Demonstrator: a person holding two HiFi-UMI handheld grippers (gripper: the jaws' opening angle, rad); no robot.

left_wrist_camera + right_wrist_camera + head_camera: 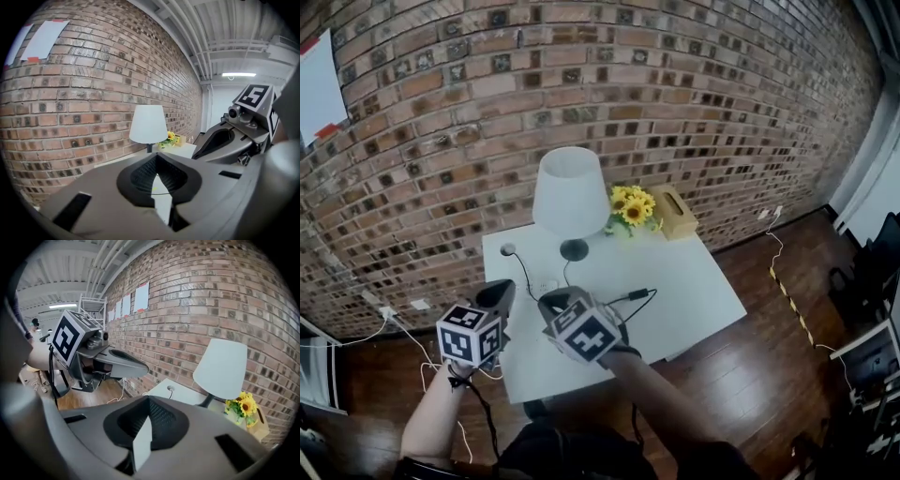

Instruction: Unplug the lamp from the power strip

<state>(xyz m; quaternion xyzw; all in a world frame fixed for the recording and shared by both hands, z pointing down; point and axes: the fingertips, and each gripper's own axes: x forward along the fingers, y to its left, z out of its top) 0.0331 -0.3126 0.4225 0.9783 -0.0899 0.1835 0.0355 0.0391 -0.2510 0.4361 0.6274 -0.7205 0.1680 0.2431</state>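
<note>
The lamp (570,192), with a white shade and dark round base, stands at the back of the white table (694,291). It also shows in the left gripper view, lamp (148,123), and in the right gripper view, lamp (221,367). A black plug (639,294) with its cord lies on the tabletop, right of my grippers. A faint white block (546,284), perhaps the power strip, lies just beyond them. My left gripper (504,289) (157,164) and right gripper (553,302) (149,404) hover side by side above the table's near part, both shut and holding nothing.
Sunflowers (633,208) and a tan tissue box (673,213) stand right of the lamp against the brick wall. A small round grey piece (508,249) with a black cord lies at the table's back left. White cables trail over the wooden floor (769,375) on both sides.
</note>
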